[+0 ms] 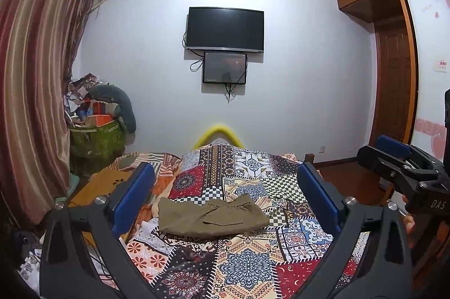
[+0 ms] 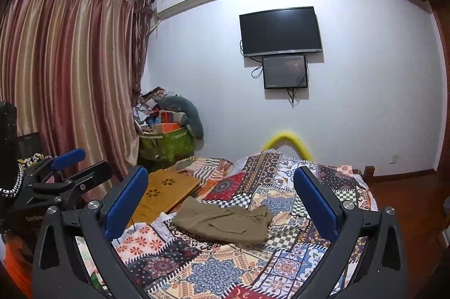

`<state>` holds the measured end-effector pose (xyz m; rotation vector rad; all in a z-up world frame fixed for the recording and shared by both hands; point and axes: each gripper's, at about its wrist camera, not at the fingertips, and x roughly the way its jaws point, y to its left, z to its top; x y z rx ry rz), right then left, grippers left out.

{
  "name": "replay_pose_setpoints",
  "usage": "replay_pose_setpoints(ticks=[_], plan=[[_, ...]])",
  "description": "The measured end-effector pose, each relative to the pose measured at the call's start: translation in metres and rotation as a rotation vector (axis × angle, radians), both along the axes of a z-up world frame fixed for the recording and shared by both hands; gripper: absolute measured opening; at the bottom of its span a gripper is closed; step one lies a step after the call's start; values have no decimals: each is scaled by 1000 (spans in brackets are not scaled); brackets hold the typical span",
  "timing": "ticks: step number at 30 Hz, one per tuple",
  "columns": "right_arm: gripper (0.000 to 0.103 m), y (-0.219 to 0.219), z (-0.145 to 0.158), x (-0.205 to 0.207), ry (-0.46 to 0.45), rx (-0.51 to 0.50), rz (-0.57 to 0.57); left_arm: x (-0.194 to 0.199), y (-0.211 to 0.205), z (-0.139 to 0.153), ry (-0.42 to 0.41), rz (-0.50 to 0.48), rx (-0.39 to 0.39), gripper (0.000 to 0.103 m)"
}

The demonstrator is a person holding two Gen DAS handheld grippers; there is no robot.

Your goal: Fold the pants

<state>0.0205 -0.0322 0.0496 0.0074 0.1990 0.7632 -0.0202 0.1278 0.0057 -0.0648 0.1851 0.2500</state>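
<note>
Olive-brown pants (image 1: 209,217) lie folded into a compact rectangle on the patchwork bedspread (image 1: 239,265). They also show in the right wrist view (image 2: 225,223). My left gripper (image 1: 225,186) is open and empty, held back above the near part of the bed, with the pants between and beyond its blue pads (image 1: 135,197). My right gripper (image 2: 222,192) is open and empty too, at a like distance from the pants. It appears at the right edge of the left wrist view (image 1: 399,158). The left gripper shows at the left of the right wrist view (image 2: 76,167).
A wooden lap tray (image 2: 166,189) lies on the bed left of the pants. A yellow bed-end rail (image 1: 218,134) rises behind. A green bag of clutter (image 1: 98,136) stands by the striped curtain (image 1: 36,88). A TV (image 1: 225,29) hangs on the wall; a wardrobe (image 1: 393,74) stands right.
</note>
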Motion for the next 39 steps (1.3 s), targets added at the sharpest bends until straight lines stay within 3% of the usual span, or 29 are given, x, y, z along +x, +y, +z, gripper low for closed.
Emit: replay_pose_setpoints(ticks=[39], plan=[[103, 1, 0, -1, 9, -14, -6, 0, -1, 2, 2, -32, 15, 102]])
